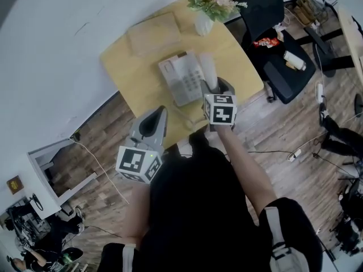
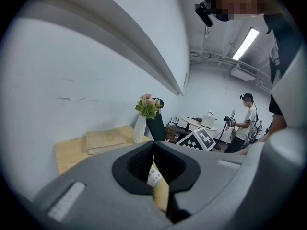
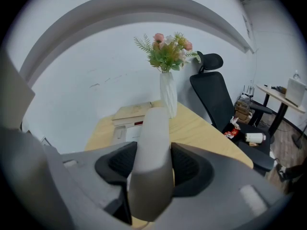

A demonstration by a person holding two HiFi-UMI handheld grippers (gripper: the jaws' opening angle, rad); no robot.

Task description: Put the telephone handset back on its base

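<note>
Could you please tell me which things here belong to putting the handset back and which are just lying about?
Part of the job:
handset, gripped in the right tongs
telephone base on the yellow table

Just lying about:
vase of flowers
book
black office chair
left tongs, shut and empty

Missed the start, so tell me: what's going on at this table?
A person is working with a gripper in each hand. The right gripper is shut on the white handset and holds it above the table, close to the phone base. The handset isn't on the base yet. The left gripper is shut and empty, at the table's near edge. A vase of flowers stands at the far side.
</note>
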